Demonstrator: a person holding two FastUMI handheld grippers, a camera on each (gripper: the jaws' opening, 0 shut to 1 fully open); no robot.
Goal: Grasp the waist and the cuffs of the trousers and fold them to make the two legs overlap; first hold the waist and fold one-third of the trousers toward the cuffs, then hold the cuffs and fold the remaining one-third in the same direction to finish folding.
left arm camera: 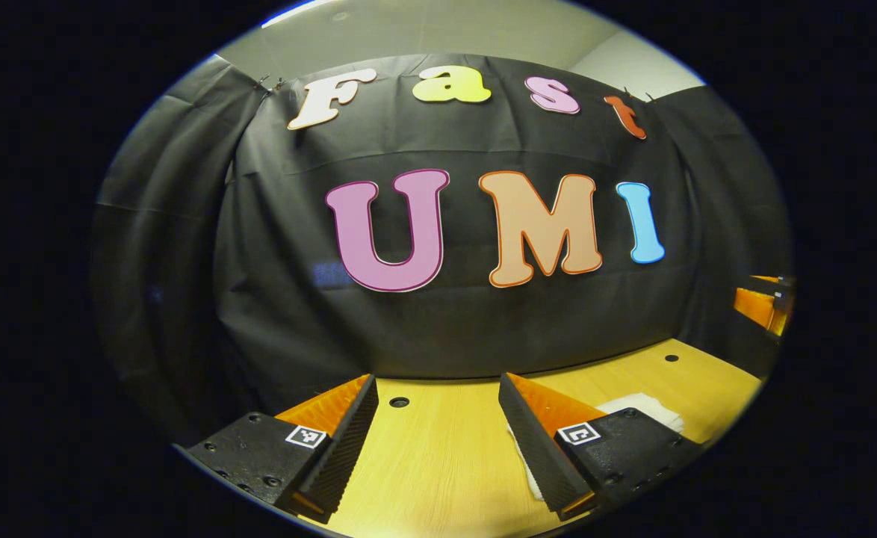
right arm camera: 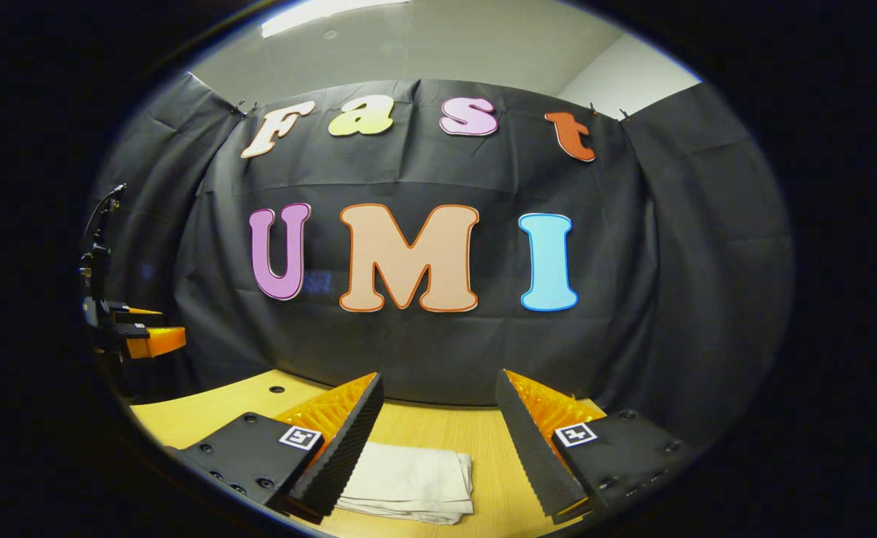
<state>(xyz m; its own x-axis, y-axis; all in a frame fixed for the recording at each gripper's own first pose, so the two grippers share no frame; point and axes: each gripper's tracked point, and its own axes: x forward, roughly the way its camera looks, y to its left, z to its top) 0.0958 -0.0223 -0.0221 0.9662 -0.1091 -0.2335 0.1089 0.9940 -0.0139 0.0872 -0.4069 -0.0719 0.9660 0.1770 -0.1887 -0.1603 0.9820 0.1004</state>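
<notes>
1. On the tabletop, near its front edge, the trousers lie as a compact, pale, layered bundle; the stacked edges on the right side suggest the folds are already made.
2. Right gripper: jaws spread wide, nothing between them. It hangs above the bundle, with the cloth showing through the gap and partly under the left finger. No contact with the fabric can be confirmed.
3. Left gripper: jaws likewise wide apart and empty, over bare wood. A corner of the trousers shows behind its right finger, so this gripper stands just beside the bundle, not over it.
4. In the right gripper view, the left gripper appears at the far left, lifted clear of the tabletop.
5. Judgement: both grippers are open and apart from the cloth because the folding looks complete; the garment rests on its own.
6. Risk: a loose upper layer could spring open; the bundle looks flat enough to hold.
</notes>
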